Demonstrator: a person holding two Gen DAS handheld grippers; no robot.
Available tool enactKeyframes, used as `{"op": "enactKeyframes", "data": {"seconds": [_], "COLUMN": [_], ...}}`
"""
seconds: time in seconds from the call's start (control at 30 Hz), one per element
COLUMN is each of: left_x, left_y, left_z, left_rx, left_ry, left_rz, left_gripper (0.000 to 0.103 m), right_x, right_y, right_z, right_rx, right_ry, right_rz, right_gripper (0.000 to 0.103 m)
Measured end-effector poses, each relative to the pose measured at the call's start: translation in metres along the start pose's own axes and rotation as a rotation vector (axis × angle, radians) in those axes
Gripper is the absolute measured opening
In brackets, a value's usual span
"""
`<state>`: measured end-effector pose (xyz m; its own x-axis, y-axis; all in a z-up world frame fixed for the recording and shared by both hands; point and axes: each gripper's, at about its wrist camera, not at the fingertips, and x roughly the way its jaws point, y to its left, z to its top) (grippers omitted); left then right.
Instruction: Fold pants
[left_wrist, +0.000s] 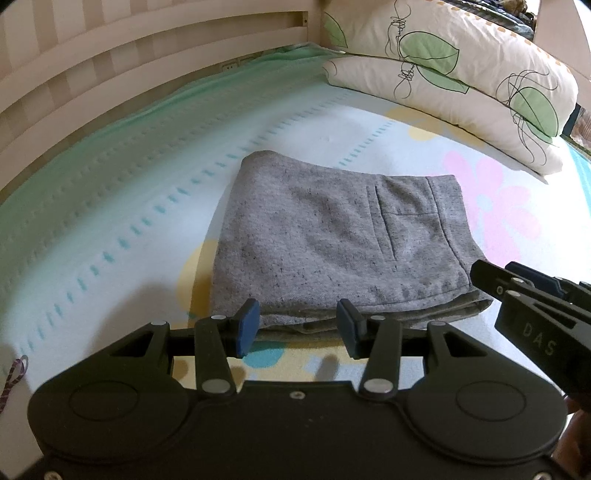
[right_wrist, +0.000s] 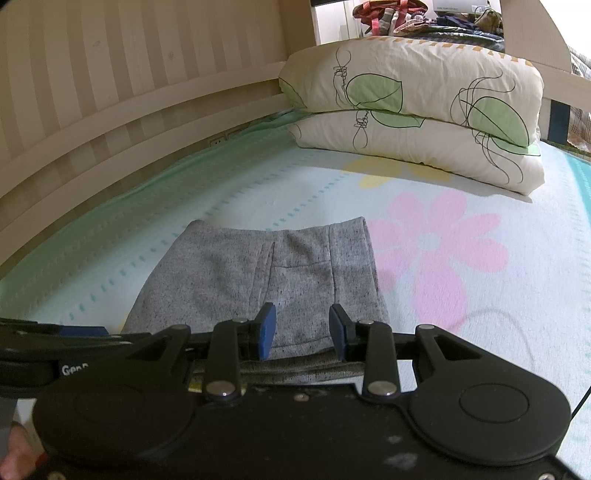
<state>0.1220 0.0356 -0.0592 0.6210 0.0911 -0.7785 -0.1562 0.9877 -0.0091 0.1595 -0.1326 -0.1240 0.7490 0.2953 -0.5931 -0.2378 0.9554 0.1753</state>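
The grey pants (left_wrist: 332, 236) are lying folded into a compact, roughly rectangular bundle on the bed (left_wrist: 110, 206), with a stitched pocket (left_wrist: 402, 221) facing up and the stacked layer edges showing along the side nearest the cameras. The bundle is resting on a pale sheet printed with a pink flower (right_wrist: 436, 254), which is sitting just beside the pants' right edge, and yellow flowers elsewhere.

The left claw (left_wrist: 299, 328) is hovering at the near edge of the bundle, its blue pads (left_wrist: 249, 326) standing apart with nothing pinched between them. The right claw (right_wrist: 302, 332) is likewise hanging over the near edge of the pants, its jaws parted and empty; in the left wrist view its tip (left_wrist: 491, 277) is appearing close to the bundle's near right corner, though whether it is touching the cloth cannot be told.

Farther out, two cream pillows (right_wrist: 413, 110) with green leaf prints are lying stacked at the head of the bed, well apart from the pants. A striped beige wall (right_wrist: 110, 74) with a wooden rail is running along the bed's far side.
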Motion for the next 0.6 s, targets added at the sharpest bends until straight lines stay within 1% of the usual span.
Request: {"op": "enactKeyframes", "data": {"seconds": [0.6], "left_x": [0.0019], "left_y": [0.0005], "left_z": [-0.0012], "left_rx": [-0.006], "left_ry": [0.009], "left_rz": [-0.003], "left_gripper": [0.054], "right_x": [0.0007], "right_y": [0.0011], "right_z": [0.0016], "right_rx": [0.002], "right_ry": [0.003], "right_rz": [-0.001], "right_gripper": [0.035]}}
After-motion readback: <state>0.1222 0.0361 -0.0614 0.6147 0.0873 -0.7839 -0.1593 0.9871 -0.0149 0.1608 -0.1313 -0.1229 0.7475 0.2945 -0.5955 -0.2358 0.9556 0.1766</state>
